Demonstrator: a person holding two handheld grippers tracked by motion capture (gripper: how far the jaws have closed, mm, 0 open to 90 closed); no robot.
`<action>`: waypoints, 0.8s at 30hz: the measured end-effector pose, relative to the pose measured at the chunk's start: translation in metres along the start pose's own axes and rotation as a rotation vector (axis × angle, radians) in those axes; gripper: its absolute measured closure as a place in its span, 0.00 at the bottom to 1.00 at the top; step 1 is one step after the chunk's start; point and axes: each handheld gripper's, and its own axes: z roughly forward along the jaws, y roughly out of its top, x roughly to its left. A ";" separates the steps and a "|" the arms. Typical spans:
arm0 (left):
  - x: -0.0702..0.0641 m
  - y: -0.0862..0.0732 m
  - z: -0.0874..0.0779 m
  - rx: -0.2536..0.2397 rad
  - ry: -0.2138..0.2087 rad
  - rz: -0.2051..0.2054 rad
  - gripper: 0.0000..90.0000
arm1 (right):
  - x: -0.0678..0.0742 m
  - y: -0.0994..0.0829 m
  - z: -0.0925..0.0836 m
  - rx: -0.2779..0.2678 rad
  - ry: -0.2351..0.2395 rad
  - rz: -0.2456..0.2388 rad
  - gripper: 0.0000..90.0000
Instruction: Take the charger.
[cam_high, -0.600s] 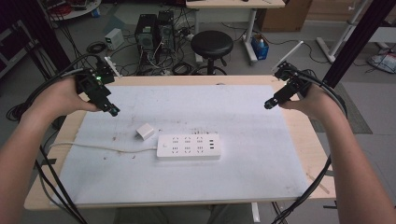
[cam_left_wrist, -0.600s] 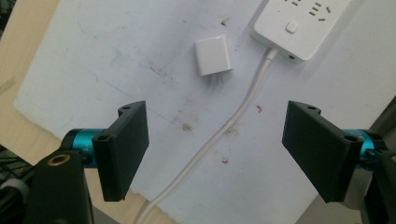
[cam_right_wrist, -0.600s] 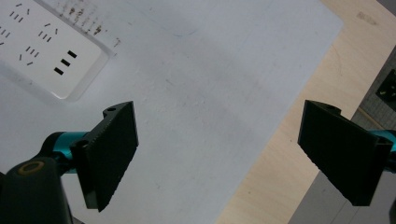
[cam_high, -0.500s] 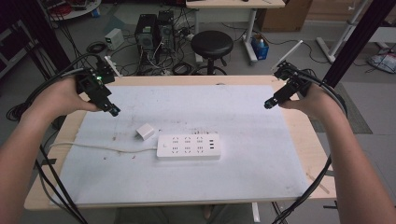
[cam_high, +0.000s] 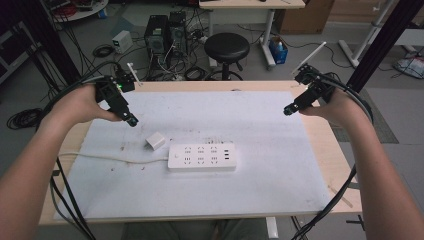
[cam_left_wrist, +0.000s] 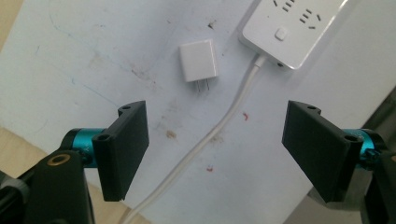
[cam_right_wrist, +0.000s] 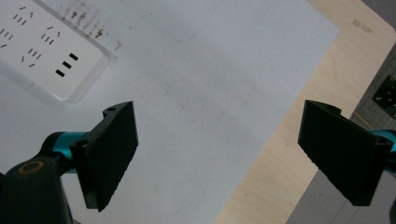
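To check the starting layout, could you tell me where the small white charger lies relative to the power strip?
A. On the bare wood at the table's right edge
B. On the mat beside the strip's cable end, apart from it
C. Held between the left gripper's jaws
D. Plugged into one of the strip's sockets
B: the charger lies loose on the mat, prongs bare, just off the cable end of the strip, touching nothing.

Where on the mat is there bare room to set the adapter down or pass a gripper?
The white mat is bare to the right of the power strip, out to the right gripper, and along the near edge below the strip. The far strip between the grippers is free too. It is crowded left of centre: the adapter, the strip's cable and the left gripper sit close together.
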 end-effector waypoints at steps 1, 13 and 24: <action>0.000 0.001 0.005 -0.001 -0.007 -0.008 0.26 | 0.000 -0.001 0.000 -0.004 -0.002 0.002 0.13; 0.004 0.013 0.075 0.046 -0.049 -0.106 0.26 | -0.006 -0.010 0.007 -0.008 -0.008 0.007 0.13; 0.008 0.016 0.124 0.105 -0.062 -0.152 0.26 | -0.009 -0.014 0.011 -0.015 -0.008 0.018 0.13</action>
